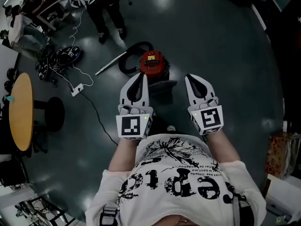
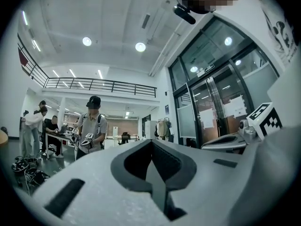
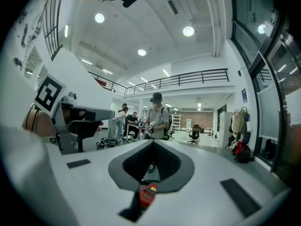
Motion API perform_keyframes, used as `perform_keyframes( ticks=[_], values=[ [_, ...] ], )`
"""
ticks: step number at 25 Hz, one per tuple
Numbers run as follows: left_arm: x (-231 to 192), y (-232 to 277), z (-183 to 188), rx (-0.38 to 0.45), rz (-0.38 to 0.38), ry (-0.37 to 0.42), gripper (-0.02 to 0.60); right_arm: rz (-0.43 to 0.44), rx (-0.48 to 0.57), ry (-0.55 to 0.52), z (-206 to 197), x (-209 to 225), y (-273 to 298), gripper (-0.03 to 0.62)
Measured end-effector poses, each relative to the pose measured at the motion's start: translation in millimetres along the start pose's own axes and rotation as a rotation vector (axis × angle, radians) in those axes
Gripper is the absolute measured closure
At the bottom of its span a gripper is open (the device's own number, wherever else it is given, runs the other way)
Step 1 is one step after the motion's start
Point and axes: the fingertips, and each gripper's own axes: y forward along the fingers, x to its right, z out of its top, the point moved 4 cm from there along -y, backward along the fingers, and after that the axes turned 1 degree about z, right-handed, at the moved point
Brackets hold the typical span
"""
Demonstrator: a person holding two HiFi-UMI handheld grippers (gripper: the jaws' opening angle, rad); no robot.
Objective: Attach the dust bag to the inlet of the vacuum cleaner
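Vacuum cleaner point(image 1: 154, 63), a red drum-shaped body with a dark lid, stands on the dark glossy floor point(image 1: 211, 41) just ahead of both grippers, its top facing up. A black hose point(image 1: 133, 51) curls round its far side. A pale straight wand point(image 1: 111, 64) lies flat, its long axis slanting from the drum toward the lower left of the head view. The left gripper point(image 1: 141, 77) and right gripper point(image 1: 191, 78) are level, side by side, jaws pressed together on nothing.
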Motion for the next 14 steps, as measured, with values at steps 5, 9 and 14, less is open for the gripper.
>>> perform_keyframes(
  ticks=[5,9,14],
  values=[
    [-1.1,2.3,-5.9,-0.008,-0.005,-0.008,0.578,-0.003,-0.007,0.005,-2.5,0.2,1.7,0.592],
    [-0.6,4.5,-4.5,-0.028,-0.025,-0.017,0.578,-0.015,-0.015,0.014,0.2,3.7,0.6,0.592],
    [4.2,4.8,-0.4,-0.023,-0.038,-0.020,0.578,-0.006,-0.023,0.009,-0.6,3.6,0.2,0.592]
  ],
)
